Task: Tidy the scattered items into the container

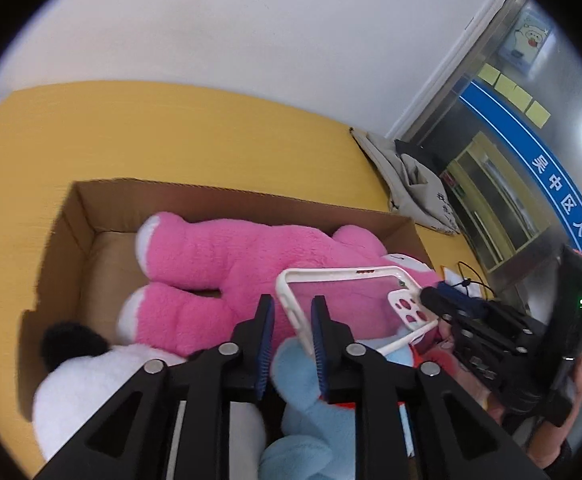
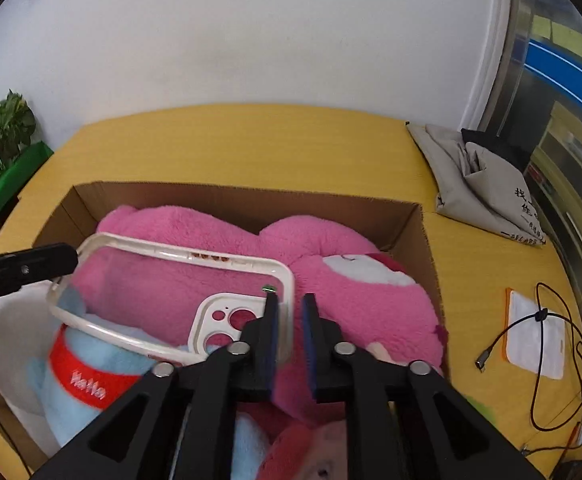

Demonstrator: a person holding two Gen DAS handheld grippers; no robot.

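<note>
A clear phone case with a white rim (image 1: 331, 304) (image 2: 179, 300) hangs over the open cardboard box (image 1: 87, 216) (image 2: 427, 240). My left gripper (image 1: 293, 320) straddles the case's left rim with its jaws a little apart, so its grip is unclear. My right gripper (image 2: 291, 316) straddles the right rim next to the camera cutout, jaws also slightly apart. In the box lie a pink plush bear (image 1: 227, 256) (image 2: 331, 264), a light blue plush with a red band (image 1: 311, 412) (image 2: 91, 384) and a white plush with a black ear (image 1: 91, 384).
The box stands on a yellow table (image 1: 171, 132) (image 2: 251, 144). A grey cloth bag (image 1: 411, 184) (image 2: 483, 188) lies at the far right. A white pouch (image 2: 535, 332) and a black cable (image 2: 547, 360) lie right of the box. A green planter (image 2: 3, 184) stands left.
</note>
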